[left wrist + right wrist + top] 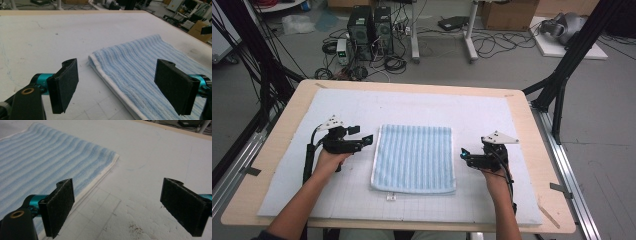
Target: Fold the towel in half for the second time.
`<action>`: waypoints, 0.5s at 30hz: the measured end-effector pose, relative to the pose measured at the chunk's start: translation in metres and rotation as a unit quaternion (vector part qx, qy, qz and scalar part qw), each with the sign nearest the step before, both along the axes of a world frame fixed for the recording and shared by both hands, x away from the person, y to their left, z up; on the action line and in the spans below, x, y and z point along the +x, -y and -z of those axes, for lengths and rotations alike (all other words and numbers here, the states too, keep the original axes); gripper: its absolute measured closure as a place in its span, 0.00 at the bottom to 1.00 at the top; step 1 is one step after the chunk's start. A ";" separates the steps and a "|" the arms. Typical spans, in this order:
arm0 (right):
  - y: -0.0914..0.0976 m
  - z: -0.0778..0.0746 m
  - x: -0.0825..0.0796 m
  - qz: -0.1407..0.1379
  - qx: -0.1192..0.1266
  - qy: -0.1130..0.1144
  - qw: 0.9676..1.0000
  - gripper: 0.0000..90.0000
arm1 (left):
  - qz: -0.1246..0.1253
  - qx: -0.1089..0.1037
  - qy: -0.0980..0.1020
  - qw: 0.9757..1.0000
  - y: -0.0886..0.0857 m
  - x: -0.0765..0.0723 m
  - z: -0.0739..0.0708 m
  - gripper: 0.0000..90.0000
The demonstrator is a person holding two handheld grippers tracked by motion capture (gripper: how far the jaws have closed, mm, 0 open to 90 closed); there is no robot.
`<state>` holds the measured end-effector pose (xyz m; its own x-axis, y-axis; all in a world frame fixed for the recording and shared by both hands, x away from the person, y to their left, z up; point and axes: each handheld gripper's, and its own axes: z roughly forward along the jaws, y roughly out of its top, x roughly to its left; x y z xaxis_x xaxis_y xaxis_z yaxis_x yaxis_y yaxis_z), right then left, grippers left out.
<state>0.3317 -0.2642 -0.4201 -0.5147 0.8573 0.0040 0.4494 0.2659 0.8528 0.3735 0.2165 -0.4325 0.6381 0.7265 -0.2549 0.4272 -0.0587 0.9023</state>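
Left claw (368,139): released, jaws spread wide with nothing between them; it sits just beside the towel's left edge, near the far left corner.
Left claw, own view (117,85): the black pads stand well apart, the towel's long white-hemmed edge running between them along the mat.
Right claw (463,155): released as well, jaws wide and holding nothing; it sits just beside the towel's right edge, pointing inward.
Right claw, own view (117,206): one pad hangs over the towel's hem, the other over bare mat.
Towel (414,158): light blue with ribbed stripes and a white border, lying flat and folded in the middle of the mat, between the two claws.
Mat (412,102): white, faintly gridded, covering most of the counter.
Counter (532,130): pale wood, showing as a rim around the mat.
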 end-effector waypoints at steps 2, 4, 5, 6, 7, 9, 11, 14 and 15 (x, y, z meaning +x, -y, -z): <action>0.000 0.000 0.001 -0.004 -0.002 0.002 1.000 0.13 | 0.000 0.004 -0.003 1.000 0.001 0.002 -0.001 0.22; -0.001 0.000 0.002 -0.004 0.000 0.001 1.000 0.13 | -0.006 0.004 -0.002 1.000 0.000 0.004 -0.004 0.22; -0.001 0.000 0.002 -0.005 0.000 0.001 1.000 0.13 | -0.006 0.003 0.001 1.000 0.000 0.005 -0.005 0.22; -0.001 0.000 0.001 -0.006 0.002 0.000 1.000 0.13 | -0.009 -0.001 0.001 1.000 -0.001 0.006 -0.007 0.22; -0.001 0.000 0.001 -0.007 0.003 0.000 1.000 0.13 | -0.010 -0.002 0.000 1.000 -0.001 0.008 -0.009 0.22; -0.001 0.000 0.001 -0.008 0.006 0.000 1.000 0.13 | -0.007 -0.005 0.005 1.000 0.000 0.011 -0.013 0.23; -0.001 0.001 0.002 -0.009 0.006 0.000 1.000 0.13 | -0.002 -0.010 0.004 1.000 0.001 0.016 -0.016 0.26; -0.002 0.001 0.002 -0.010 0.008 -0.001 1.000 0.13 | 0.002 -0.005 0.005 1.000 0.005 0.025 -0.020 0.26; -0.002 0.000 0.002 -0.011 0.008 -0.001 1.000 0.13 | 0.004 -0.004 0.005 1.000 0.006 0.027 -0.021 0.26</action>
<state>0.3339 -0.2624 -0.4206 -0.5329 0.8459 0.0188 0.4448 0.2612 0.8567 0.4007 0.2102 -0.4116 0.6462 0.7199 -0.2533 0.4171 -0.0553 0.9072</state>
